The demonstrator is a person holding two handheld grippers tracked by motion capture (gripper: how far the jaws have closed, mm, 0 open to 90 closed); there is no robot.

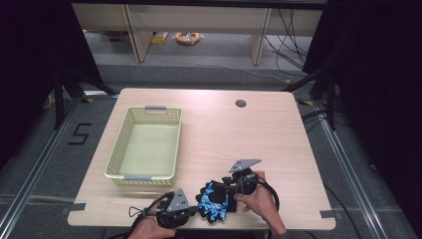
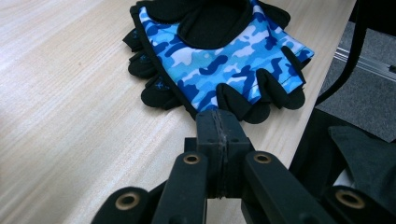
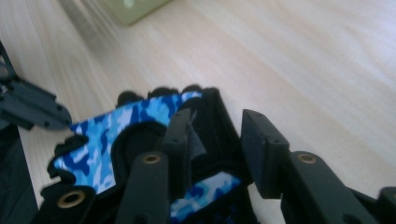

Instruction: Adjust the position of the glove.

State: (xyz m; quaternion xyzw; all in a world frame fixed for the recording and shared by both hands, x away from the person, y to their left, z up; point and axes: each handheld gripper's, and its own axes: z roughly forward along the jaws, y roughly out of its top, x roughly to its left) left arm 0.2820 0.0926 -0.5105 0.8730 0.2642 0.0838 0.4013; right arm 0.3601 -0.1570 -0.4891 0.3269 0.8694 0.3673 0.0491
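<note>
A pale yellow-green basket point(image 1: 144, 147) with grey handles stands on the left half of the wooden table point(image 1: 259, 144). Near the table's far edge is a round cable hole point(image 1: 241, 103). Beyond, an orange coil point(image 1: 188, 37) lies on the floor.

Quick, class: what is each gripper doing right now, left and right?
Left gripper: shut; its tips meet at a finger stub of the blue camouflage glove, a pinch cannot be told.
Right gripper: open, jaws apart over the glove's cuff.
</note>
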